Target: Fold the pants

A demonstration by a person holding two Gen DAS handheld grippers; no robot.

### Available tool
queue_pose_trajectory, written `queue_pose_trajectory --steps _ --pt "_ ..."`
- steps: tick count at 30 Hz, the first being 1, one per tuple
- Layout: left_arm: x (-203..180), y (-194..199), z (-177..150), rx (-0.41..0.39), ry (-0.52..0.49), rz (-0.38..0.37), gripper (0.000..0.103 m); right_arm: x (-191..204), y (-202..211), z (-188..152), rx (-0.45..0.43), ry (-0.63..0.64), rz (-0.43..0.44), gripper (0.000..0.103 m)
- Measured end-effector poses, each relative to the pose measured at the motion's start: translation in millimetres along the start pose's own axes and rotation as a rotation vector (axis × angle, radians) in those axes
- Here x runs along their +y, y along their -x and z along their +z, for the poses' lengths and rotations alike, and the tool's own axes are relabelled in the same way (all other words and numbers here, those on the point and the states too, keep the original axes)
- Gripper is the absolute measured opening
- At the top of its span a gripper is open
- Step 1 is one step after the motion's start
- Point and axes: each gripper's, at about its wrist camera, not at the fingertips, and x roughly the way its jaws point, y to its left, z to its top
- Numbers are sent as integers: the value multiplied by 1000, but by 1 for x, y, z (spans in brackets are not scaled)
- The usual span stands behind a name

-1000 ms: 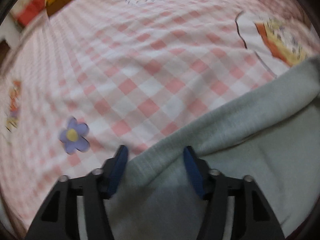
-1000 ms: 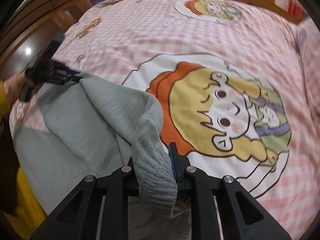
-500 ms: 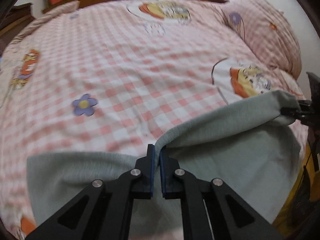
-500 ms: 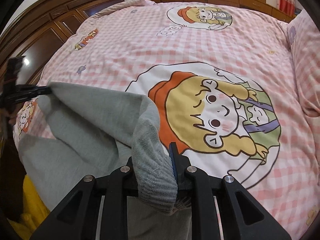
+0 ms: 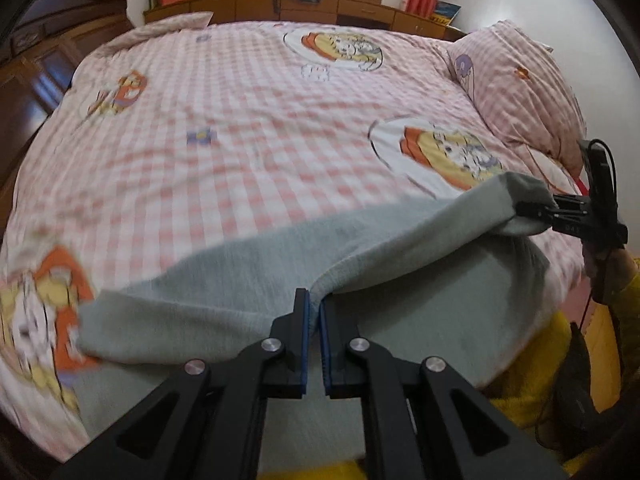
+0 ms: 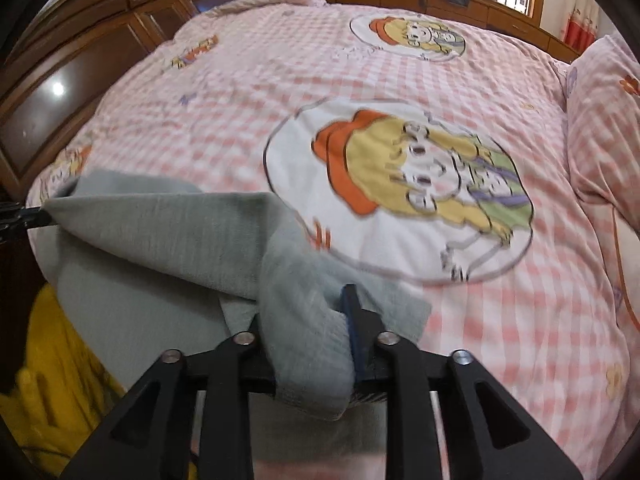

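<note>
both hand-held grippers, left hand-held gripper [image 5: 315,312] and right hand-held gripper [image 6: 316,320], pinch the grey pants [image 5: 400,236] edge; keep it taut and level, then lay it over the bed [image 5: 240,120].

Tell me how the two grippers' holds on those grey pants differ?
The left gripper pinches a thin edge of the pants, its fingers nearly touching. The right gripper clamps a thick bunch that drapes over and hides one finger. Both are shut on the pants, lifting that edge above the bed.
</note>
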Motion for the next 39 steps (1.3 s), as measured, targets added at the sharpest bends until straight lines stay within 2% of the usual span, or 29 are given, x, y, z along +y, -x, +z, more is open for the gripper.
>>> queue_pose_trajectory --steps 2,5,10,15,18,20,23,25,29,31,36,39 --pt "-5 -1 -22 29 23 -8 5 2 0 -13 21 4 -39 43" --pt "-11 -10 -49 67 57 6 5 1 7 -31 31 -12 -62 53" --pt "-7 -26 -76 111 146 4 5 -7 25 -51 33 -59 -73 58" --pt "-2 -25 -86 100 204 -4 7 -20 40 -66 44 -112 -65 59" --pt "-1 -20 -88 100 210 -15 17 -24 45 -74 62 -112 -70 59" --pt "0 -17 -92 100 223 -16 28 -27 48 -79 79 -110 -87 59" --pt "1 -12 -97 100 243 -9 32 -34 52 -84 99 -133 -104 59" --pt "2 -8 -101 98 263 -13 33 -44 56 -86 111 -186 -81 59" --pt "6 -3 -101 96 314 -14 43 -61 60 -82 119 -315 -6 59" --pt "7 -1 -98 93 337 -15 44 -65 58 -78 121 -388 54 59" --pt "11 1 -87 53 427 -59 55 -64 41 -70 154 -586 248 59" --pt "16 -6 -81 57 473 -40 56 -61 31 -68 188 -664 296 59"
